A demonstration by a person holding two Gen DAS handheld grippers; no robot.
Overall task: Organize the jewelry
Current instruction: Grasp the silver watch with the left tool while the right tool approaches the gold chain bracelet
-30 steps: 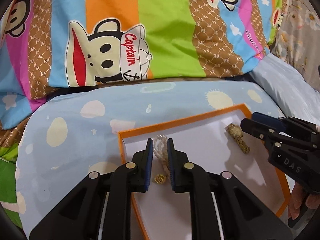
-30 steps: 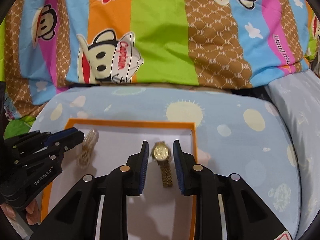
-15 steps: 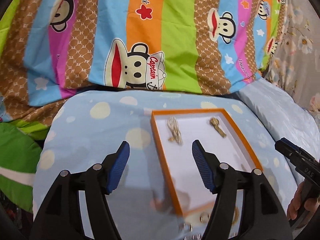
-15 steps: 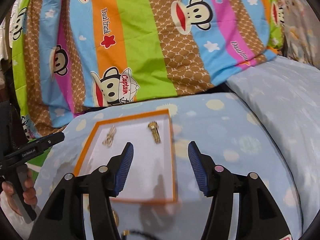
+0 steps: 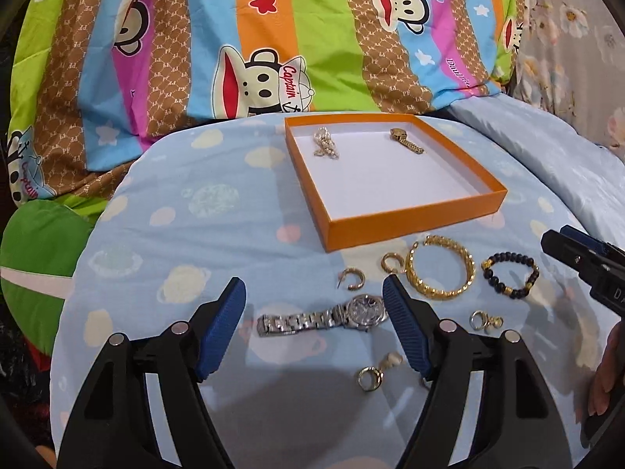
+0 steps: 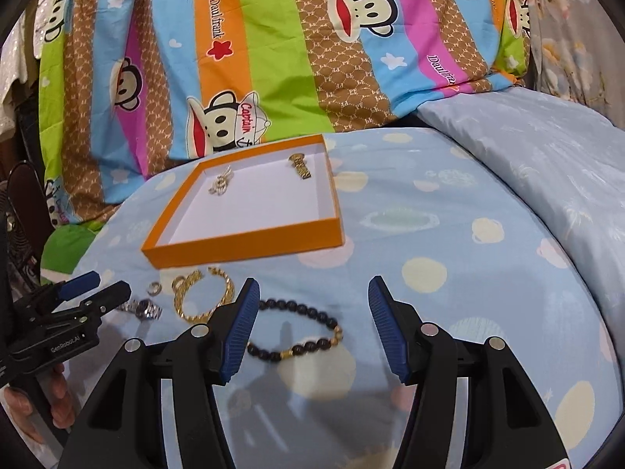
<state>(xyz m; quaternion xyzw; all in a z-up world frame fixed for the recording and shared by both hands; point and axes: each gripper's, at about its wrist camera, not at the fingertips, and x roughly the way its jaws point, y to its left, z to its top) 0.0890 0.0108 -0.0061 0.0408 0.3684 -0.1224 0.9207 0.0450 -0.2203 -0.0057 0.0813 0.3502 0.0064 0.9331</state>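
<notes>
The orange tray [image 5: 414,219] serves as the landmark: it already holds a pale chain piece [image 5: 325,147] at its far left corner and a small gold watch [image 5: 406,141] at its far right, well apart from each other. The remaining jewelry lies on the blue bedding on the near side of the tray. The left gripper [image 5: 314,324] is spread wide and empty, and the silver watch [image 5: 324,318] lies directly between its fingertips, band stretched crosswise from pad to pad (so its long axis runs along the closing line, not across it). In my judgement a turn of the wrist is needed before closing, or the pads will meet the watch end-on. The right gripper [image 6: 314,326] is likewise wide and empty, with the black bead bracelet [image 6: 297,330] lying flat between its fingers, nearer the left one. The gold bangle [image 5: 440,267] sits just near of the tray's front wall, between the two grippers' targets.
</notes>
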